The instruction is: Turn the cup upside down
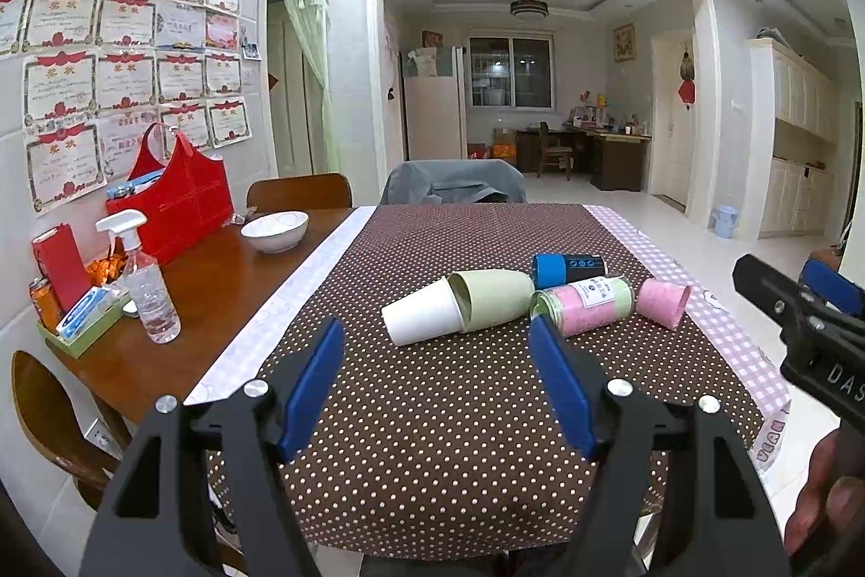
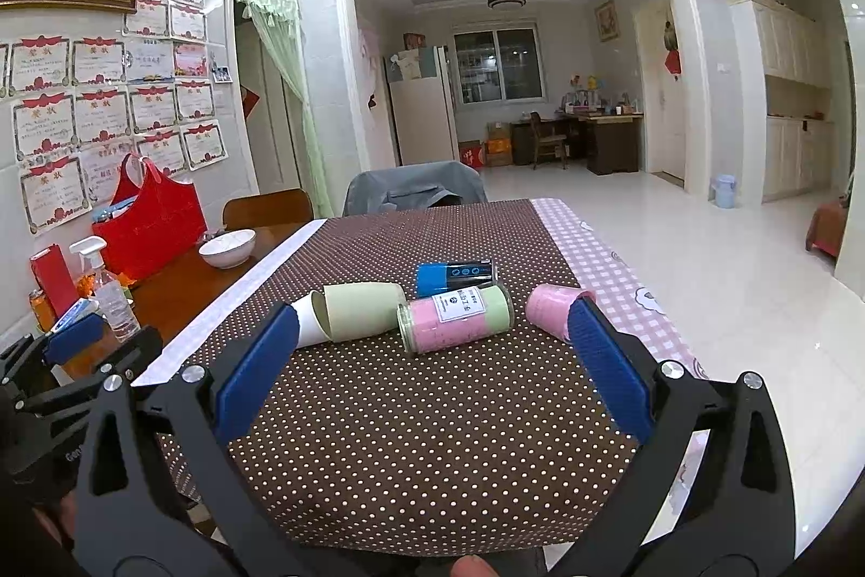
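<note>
polka-dot cloth (image 1: 432, 404), cups all lying down. both grippers, left gripper (image 1: 438, 382) and right gripper (image 2: 432, 371), wide and empty; i'd pinch the white cup (image 1: 424, 317) mid-body, then rotate rim-down.

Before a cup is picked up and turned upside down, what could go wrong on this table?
1. All cups lie on their sides. The white cup is nested in the green cup, so both may lift together.
2. The jar touches the green cup and could roll if bumped.
3. The pink cup lies close to the cloth edge; a push from the open right tongs might send it off.
</note>
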